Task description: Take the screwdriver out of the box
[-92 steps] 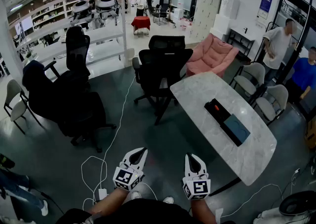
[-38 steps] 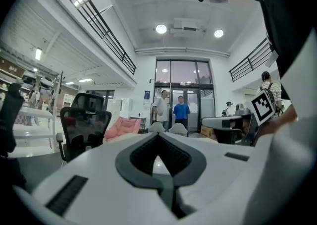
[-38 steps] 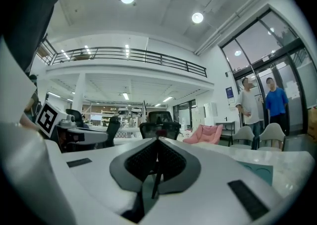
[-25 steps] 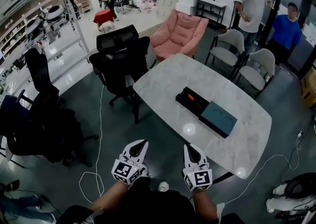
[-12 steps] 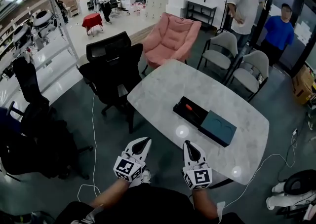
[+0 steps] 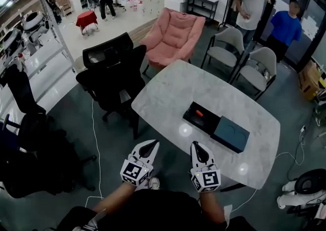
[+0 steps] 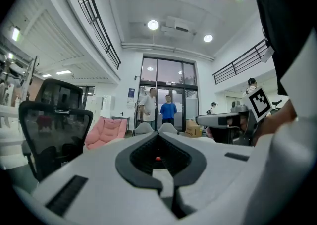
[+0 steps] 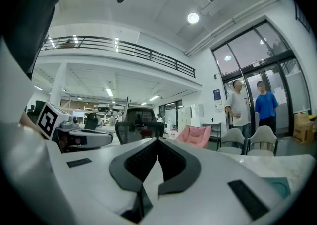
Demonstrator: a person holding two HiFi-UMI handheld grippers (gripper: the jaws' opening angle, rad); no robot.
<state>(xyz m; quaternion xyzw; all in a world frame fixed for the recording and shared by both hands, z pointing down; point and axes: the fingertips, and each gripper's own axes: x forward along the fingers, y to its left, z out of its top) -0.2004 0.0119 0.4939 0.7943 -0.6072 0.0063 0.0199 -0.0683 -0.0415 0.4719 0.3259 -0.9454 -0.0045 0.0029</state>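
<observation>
An open black box (image 6: 198, 116) lies on the white marble table (image 6: 168, 97), with the red-handled screwdriver (image 6: 199, 113) inside it. Its teal lid (image 6: 231, 134) rests right beside it. My left gripper (image 6: 150, 143) and right gripper (image 6: 196, 145) hang side by side short of the table's near edge, both shut and empty, pointing level toward the box. In the left gripper view the closed jaws (image 7: 158, 136) frame a small red spot (image 7: 157, 158). The right gripper view shows its closed jaws (image 8: 157, 141) and the teal lid (image 8: 278, 185) at lower right.
Black office chairs (image 6: 112, 67) stand left of the table, a pink armchair (image 6: 173, 34) behind it, and grey chairs (image 6: 257, 72) at its far right. Two people (image 6: 285, 26) stand by the glass doors. A white cable (image 6: 94, 138) runs over the floor.
The table and box have come nearer and now sit just ahead of both grippers. Both grippers stayed shut and side by side.
</observation>
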